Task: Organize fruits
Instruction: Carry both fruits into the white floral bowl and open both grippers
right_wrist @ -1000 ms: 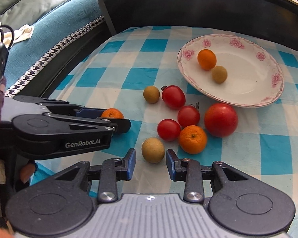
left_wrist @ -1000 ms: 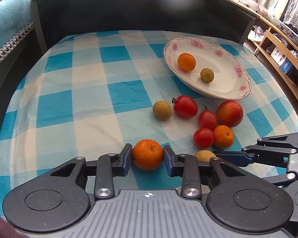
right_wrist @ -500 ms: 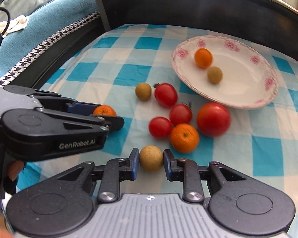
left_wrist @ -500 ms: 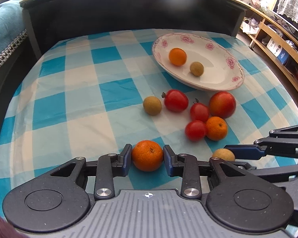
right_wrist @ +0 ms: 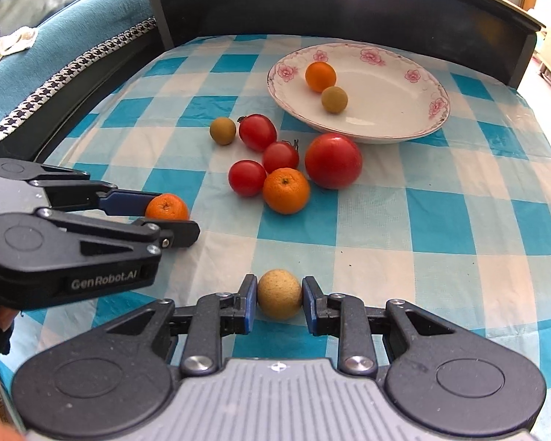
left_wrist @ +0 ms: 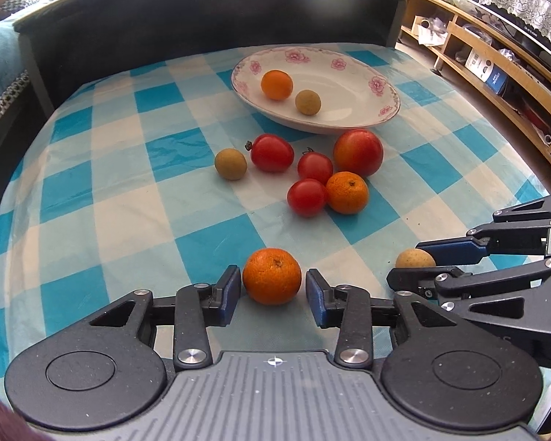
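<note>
From the left wrist, we see our left hand-held gripper (left_wrist: 272, 290) with its jaws opening: a mandarin (left_wrist: 272, 275) sits between the pads on the checked cloth (left_wrist: 128, 191) of the desk, with a visible gap on each side. Beyond it lie a loose cluster of tomatoes (left_wrist: 306, 197), another mandarin and a longan (left_wrist: 230, 164), then a flowered plate (left_wrist: 349, 110) holding one orange fruit and one longan. At the right edge our right hand-held gripper (left_wrist: 418, 261) shows from the side with a tan longan (left_wrist: 415, 258) at its tips.

From the right wrist, we see that right hand-held gripper (right_wrist: 279, 299) clamped on the tan longan (right_wrist: 279, 299), both pads pressing its sides, low over the cloth. To the left our left hand-held gripper (right_wrist: 172, 217) flanks the mandarin (right_wrist: 167, 207). The plate (right_wrist: 385, 125) lies well beyond, past the cluster.
</note>
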Available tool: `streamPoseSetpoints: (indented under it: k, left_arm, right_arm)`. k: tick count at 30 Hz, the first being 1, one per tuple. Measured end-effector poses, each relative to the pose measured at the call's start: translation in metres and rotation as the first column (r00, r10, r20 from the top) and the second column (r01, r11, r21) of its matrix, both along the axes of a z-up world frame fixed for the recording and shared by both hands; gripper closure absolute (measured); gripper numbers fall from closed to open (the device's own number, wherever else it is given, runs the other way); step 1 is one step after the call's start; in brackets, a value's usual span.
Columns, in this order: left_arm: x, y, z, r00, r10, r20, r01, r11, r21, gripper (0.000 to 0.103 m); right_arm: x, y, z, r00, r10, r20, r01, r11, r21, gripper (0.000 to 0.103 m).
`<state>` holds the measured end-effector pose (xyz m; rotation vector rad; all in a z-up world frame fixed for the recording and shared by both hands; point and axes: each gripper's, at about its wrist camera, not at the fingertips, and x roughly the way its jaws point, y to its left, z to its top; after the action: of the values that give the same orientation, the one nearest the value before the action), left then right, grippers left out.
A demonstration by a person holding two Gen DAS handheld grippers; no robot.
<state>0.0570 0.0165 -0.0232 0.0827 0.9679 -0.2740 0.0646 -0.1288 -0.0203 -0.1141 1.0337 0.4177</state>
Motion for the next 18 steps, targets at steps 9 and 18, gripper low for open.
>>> streamPoseSetpoints:
  k: [9,18]
  left_arm:
    - [-0.006,-0.01,-0.004,0.998,-0.032,0.049,0.029,0.998,0.058,0.048]
    - [-0.005,-0.01,-0.003,0.998,-0.013,0.057,0.009,0.998,0.068,0.061]
  right_arm:
    - [-0.004,-0.009,0.0,1.0,0.004,-0.005,-0.004,1.0,0.007,0.072]
    - [-0.01,-0.008,0.0,1.0,0.011,0.017,-0.011,1.0,-0.012,0.072]
